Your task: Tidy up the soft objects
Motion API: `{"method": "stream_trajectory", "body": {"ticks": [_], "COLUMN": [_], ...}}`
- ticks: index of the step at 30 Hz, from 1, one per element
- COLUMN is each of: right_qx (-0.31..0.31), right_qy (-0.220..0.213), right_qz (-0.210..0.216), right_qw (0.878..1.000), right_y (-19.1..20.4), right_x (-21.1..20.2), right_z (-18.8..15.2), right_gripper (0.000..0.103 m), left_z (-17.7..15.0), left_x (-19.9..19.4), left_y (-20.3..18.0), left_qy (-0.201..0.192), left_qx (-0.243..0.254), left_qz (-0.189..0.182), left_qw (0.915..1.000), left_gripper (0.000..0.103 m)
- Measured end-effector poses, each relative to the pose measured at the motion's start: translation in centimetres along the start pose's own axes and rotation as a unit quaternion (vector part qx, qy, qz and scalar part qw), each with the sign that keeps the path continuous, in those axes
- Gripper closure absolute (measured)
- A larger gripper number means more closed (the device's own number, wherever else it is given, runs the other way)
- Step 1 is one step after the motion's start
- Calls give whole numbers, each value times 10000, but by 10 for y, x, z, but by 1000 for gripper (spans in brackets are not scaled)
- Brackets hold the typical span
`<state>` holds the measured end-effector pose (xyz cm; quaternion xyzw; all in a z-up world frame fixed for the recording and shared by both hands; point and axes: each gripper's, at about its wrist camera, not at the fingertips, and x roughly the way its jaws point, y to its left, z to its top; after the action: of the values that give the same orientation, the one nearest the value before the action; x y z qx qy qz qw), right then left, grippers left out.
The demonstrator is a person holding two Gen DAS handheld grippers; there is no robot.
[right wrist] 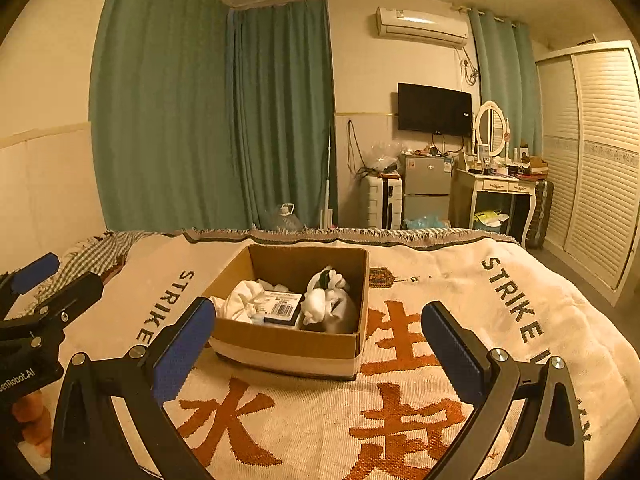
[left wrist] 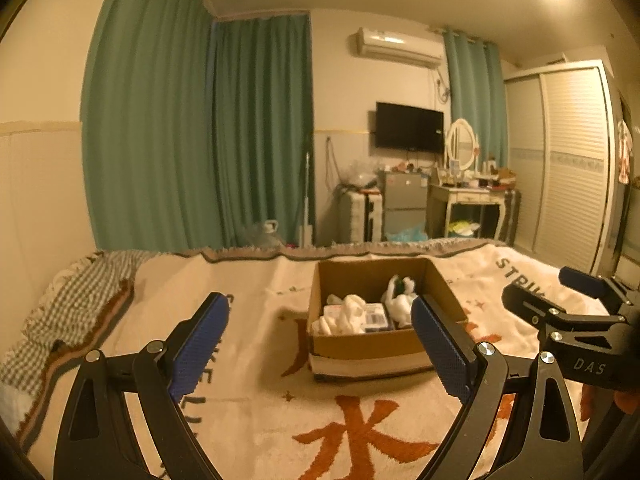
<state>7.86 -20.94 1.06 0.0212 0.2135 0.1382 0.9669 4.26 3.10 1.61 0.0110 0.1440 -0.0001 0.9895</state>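
Note:
A brown cardboard box [left wrist: 372, 346] [right wrist: 288, 344] stands on the bed's cream blanket. Inside lie white soft bundles [left wrist: 344, 314] [right wrist: 244, 300], a white and green soft bundle [left wrist: 400, 296] [right wrist: 326, 296] and a flat pack with a barcode [right wrist: 282, 306]. My left gripper [left wrist: 320, 336] is open and empty, held above the blanket just in front of the box. My right gripper [right wrist: 318, 344] is open and empty, also in front of the box. Each gripper shows at the edge of the other's view: the right one [left wrist: 560, 292], the left one [right wrist: 48, 280].
The cream blanket with orange characters [right wrist: 400, 360] covers the bed. A checked cloth [left wrist: 80, 292] lies at its left edge. Beyond the bed are green curtains [left wrist: 200, 140], a small fridge [right wrist: 426, 188], a dressing table [right wrist: 500, 192] and a louvred wardrobe [right wrist: 600, 152].

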Motion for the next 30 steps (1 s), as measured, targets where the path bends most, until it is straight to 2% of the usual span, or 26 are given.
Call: {"method": "stream_trajectory", "body": {"ticks": [19,30], "right_qx": [-141,-136], "right_qy": [31,0], "right_qz": [0,15], "right_qw": [9999,9999], "right_y": [18,19], "right_x": [-4,-6], "right_z": [0,4], "right_gripper": [0,0], "left_z": [0,-3], "left_x": [-4,-4], "left_y": [7,3], "left_qy": [-57,-42], "left_qx": [-120,-16], "left_qz": [43,103], "left_qw": [9999,9999], "left_gripper": [9,9]}}
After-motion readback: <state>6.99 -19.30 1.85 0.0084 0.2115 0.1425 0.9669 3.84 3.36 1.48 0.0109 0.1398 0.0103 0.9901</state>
